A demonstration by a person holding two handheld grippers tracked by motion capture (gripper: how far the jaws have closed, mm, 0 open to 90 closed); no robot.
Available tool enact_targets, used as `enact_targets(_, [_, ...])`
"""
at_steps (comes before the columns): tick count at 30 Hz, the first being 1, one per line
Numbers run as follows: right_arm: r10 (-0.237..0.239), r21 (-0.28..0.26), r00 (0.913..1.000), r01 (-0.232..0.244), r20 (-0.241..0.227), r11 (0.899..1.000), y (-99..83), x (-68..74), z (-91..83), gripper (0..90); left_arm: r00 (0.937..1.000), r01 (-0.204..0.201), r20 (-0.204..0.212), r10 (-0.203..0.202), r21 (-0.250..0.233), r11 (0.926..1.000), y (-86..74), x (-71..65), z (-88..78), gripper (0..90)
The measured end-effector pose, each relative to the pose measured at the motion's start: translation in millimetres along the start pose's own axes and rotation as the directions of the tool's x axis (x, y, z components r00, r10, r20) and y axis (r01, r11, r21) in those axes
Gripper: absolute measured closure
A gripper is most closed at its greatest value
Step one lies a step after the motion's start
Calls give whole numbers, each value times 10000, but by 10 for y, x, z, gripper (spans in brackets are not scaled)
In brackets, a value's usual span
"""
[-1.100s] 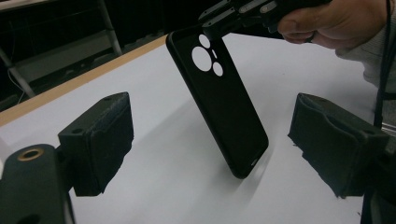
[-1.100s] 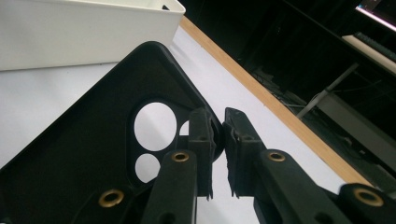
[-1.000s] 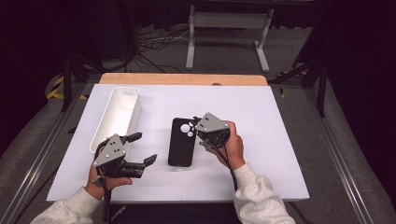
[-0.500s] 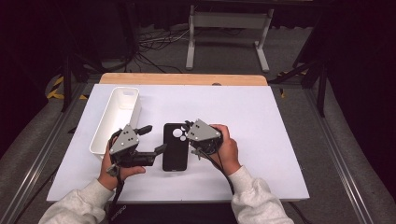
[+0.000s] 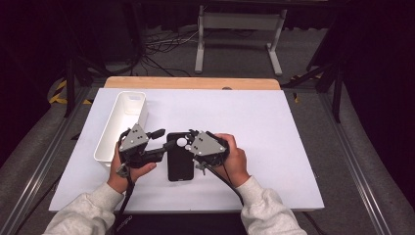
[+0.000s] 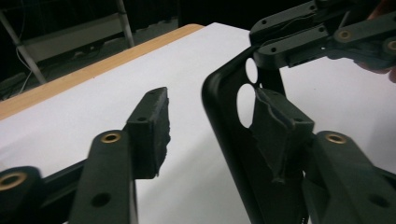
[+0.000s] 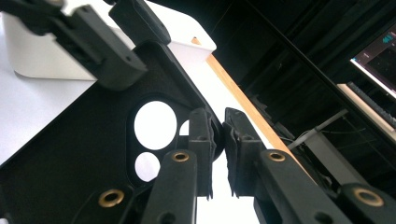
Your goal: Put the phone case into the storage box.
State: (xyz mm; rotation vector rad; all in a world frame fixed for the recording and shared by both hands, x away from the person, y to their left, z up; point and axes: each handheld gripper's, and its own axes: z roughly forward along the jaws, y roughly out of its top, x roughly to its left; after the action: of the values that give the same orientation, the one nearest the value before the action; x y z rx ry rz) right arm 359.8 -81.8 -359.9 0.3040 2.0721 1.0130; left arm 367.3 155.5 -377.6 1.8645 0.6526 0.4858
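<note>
Gripping phone case [image 5: 179, 159] edge, right tool [image 5: 192, 138] clamped.

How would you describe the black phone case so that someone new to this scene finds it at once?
Start at the white table. Right of the long white bin, between the person's two hands, is the black phone case. It is the one flat black rectangle there, with round camera holes near its far end.

High view: overhead, facing forward and down over the white rectangular tabletop [image 5: 274, 127]. Both tool views sit close and low, sharing the black plastic phone case [image 6: 224, 116] with it.
</note>
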Motion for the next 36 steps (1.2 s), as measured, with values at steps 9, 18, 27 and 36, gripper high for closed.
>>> enact_targets(9, [-635, -79, 9973, 638, 361, 9979, 51, 81, -26, 820, 9998, 26, 219, -21, -213, 9998, -9, 14, -24, 708])
enact_targets(18, [-897, -205, 9952, 906, 401, 9957, 60, 109, -41, 817, 9999, -60, 159, 66, -388, 9992, 10, 29, -83, 820])
enact_targets(27, [100, -582, 10000, -100, -3, 9983, 45, 68, -81, 730, 9998, -168, -129, 159, -705, 9974, 30, 27, -153, 823])
enact_targets(36, [1468, -547, 9878, -1496, -522, 9872, -187, -25, -239, 562, 9997, 4, -237, -30, -1081, 9941, 58, 86, -250, 823])
